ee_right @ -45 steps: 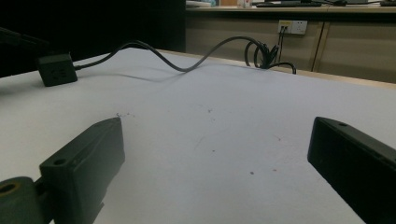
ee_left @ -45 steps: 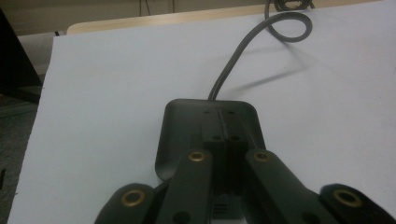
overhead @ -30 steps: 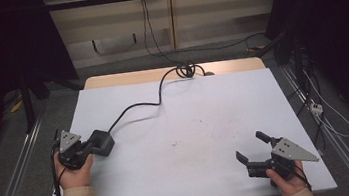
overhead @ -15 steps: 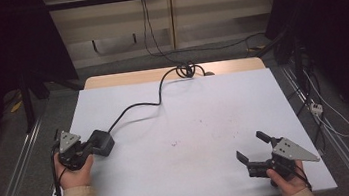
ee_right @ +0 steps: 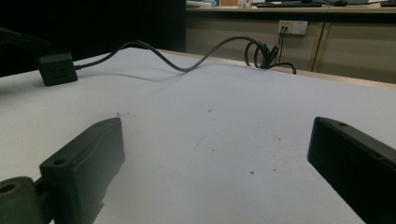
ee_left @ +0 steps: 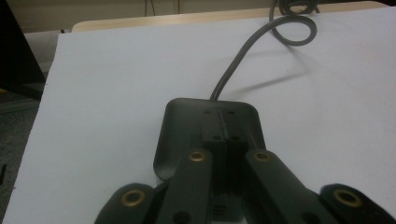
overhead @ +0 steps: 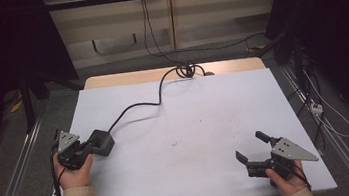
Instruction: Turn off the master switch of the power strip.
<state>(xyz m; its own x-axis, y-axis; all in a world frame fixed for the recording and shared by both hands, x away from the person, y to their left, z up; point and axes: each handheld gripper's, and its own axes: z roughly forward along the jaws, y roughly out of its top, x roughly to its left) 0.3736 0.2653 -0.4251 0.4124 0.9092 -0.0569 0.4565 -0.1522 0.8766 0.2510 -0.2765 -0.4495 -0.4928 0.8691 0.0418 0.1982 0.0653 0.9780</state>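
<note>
A black socket cube (overhead: 101,141) lies at the left of the white table (overhead: 203,99); its dark cable (overhead: 133,108) curves back to a coil (overhead: 186,70) at the far edge. My left gripper (overhead: 89,146) is shut, its tips resting against the cube. In the left gripper view the two jaws meet along a thin line with nothing between them, and the left gripper (ee_left: 225,126) lies over the cube's top (ee_left: 187,121). My right gripper (overhead: 250,146) is open near the front right, jaws wide apart over bare table (ee_right: 217,135). It sees the cube (ee_right: 57,68) far off.
The cable (ee_right: 196,63) arches above the table and runs off toward a wall socket (ee_right: 292,26). Metal rails (overhead: 15,168) flank the table on the floor. A white power strip (overhead: 315,107) and loose wires lie on the floor to the right.
</note>
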